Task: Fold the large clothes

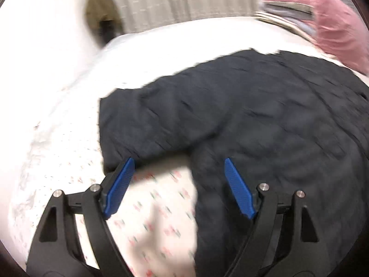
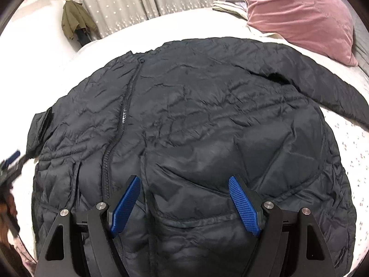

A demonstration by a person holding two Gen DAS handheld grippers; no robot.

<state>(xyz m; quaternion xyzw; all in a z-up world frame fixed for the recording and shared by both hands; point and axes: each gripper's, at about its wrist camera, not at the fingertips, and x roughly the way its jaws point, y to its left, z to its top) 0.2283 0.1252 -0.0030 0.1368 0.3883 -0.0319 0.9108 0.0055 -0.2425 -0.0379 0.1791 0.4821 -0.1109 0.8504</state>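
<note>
Both grippers are being held wide open over a dark quilted jacket (image 2: 196, 115) that is lying spread on a bed (image 2: 346, 152); nothing is being gripped.

The left gripper (image 1: 178, 165) is being shown with its blue pads (image 1: 120, 187) standing far apart and empty; its left pad is being seen just at the cuff end of the jacket's sleeve (image 1: 147, 124), though contact cannot be told through the blur, and flowered sheet is lying between the pads; the right gripper (image 2: 184, 182) is being held equally wide above the jacket's lower front, beside the zip (image 2: 122, 120), with no fabric being pinched; whether its pads (image 2: 244, 207) are touching the cloth cannot be told; a pink pillow (image 2: 299, 16) is being seen at the far side of the bed, well apart from both grippers.
</note>
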